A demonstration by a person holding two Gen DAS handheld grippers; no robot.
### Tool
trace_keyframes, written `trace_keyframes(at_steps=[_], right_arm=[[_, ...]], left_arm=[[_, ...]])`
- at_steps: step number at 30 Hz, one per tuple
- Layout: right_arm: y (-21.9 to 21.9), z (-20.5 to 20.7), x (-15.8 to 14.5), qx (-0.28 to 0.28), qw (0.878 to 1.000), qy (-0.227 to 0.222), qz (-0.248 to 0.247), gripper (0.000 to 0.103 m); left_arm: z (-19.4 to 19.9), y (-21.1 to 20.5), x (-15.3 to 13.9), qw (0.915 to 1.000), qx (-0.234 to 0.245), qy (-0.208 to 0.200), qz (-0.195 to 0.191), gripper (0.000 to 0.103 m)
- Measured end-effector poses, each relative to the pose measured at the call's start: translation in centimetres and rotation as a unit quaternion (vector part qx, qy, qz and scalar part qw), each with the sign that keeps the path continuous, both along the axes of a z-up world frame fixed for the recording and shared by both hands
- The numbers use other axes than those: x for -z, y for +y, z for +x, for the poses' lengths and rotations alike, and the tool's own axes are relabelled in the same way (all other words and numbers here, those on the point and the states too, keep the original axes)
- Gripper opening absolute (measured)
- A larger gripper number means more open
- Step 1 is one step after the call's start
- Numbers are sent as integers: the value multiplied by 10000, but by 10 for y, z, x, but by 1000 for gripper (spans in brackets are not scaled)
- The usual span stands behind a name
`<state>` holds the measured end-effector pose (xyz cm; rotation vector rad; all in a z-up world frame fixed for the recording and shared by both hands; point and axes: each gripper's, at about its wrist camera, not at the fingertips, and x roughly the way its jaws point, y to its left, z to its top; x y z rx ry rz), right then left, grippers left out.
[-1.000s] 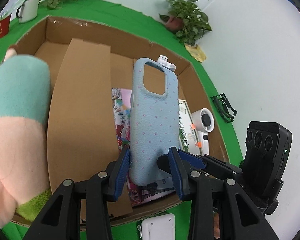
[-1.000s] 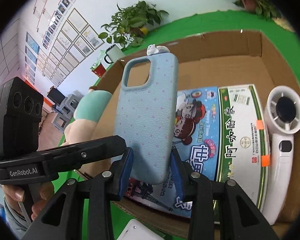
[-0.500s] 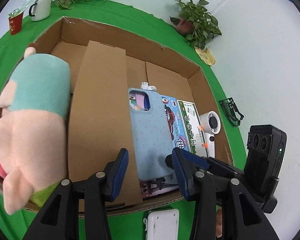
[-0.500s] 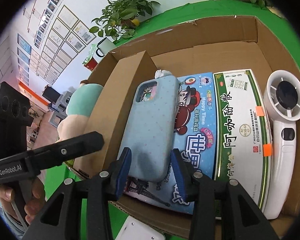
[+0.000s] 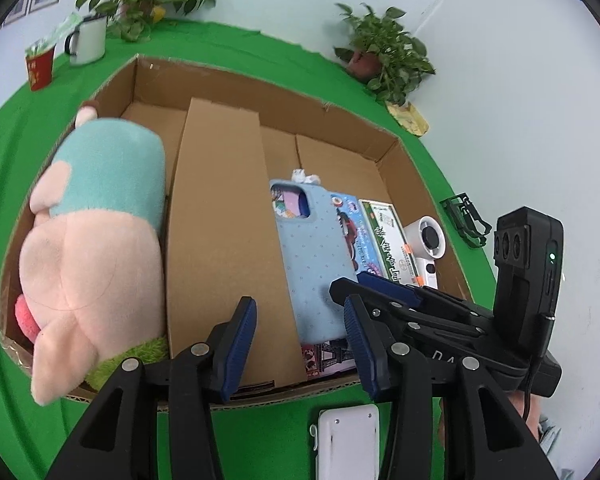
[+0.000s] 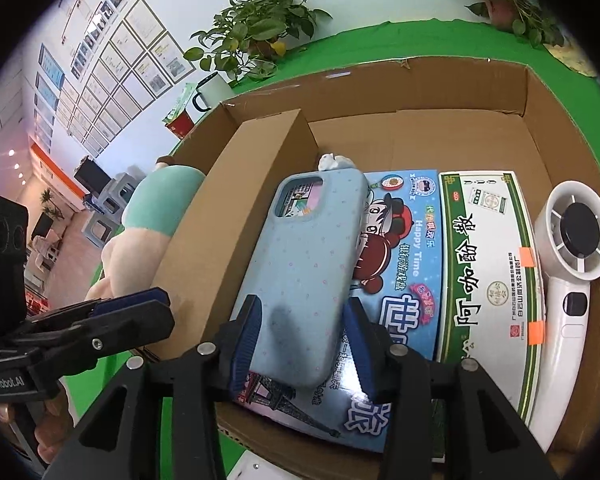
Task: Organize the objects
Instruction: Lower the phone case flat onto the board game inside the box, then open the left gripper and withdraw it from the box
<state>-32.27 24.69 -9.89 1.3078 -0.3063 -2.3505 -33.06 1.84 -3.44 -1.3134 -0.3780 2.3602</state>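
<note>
A light blue phone case (image 6: 308, 264) with pink dots lies flat on a blue game box (image 6: 404, 248) inside the cardboard box (image 6: 532, 92). My right gripper (image 6: 302, 332) straddles the case's near end. Its jaws are opening, with a thin gap showing at the right pad, so the case is between them but not pinched. My left gripper (image 5: 300, 344) stands open over the cardboard divider (image 5: 220, 220), left of the phone case (image 5: 316, 256), with nothing between its fingers. The right gripper's fingers (image 5: 384, 284) reach in from the right in the left wrist view.
A pink and teal plush toy (image 5: 96, 240) fills the box's left compartment. A green-and-white carton (image 6: 488, 264) and a white handheld fan (image 6: 572, 264) lie right of the game box. On the green table are a white object (image 5: 348, 440), a mug (image 5: 88, 40), a red cup (image 5: 40, 68) and potted plants.
The phone case, held upright between both grippers, came down flat onto the game box. Both pairs of jaws widened, and the left gripper drew back and left, off the case.
</note>
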Motion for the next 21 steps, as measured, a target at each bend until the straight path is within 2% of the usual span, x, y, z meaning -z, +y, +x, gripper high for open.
trace_keyframes(at_steps=[1,2,3,4,5,6,7,9,11,17,21], right_arm=[[0,1,-2,12,10000,43,-1,42],[1,3,-5,46,9999,127,16,49],[3,8,-11,163,9992,319,183,58],[4,14,-18,300,9975,535,350,85],[6,22,-24,441,9950,759,477,97],[9,34,-33,651,9899,1072,660,100],[11,42,-38,783,9859,1250,788,103],[13,63,-46,1066,9747,1576,1173,103],[14,79,-49,1170,9686,1721,1360,103],[13,132,-55,1323,9543,2103,1661,103],[10,157,-58,1343,9498,2200,1771,103]], left_arm=[[3,1,-3,9999,9,130,-44,44],[8,1,-9,9994,-6,332,-123,49],[16,1,-17,9977,-87,608,-279,60],[25,2,-24,9947,-213,883,-471,68],[35,3,-32,9890,-400,1226,-722,84],[51,4,-42,9776,-667,1716,-1016,99],[62,6,-47,9696,-801,2009,-1145,103],[87,10,-57,9508,-1005,2600,-1353,103],[105,16,-61,9434,-966,2819,-1456,103],[143,31,-58,9403,-1052,2852,-1532,103],[161,35,-50,9435,-1103,2749,-1488,103]])
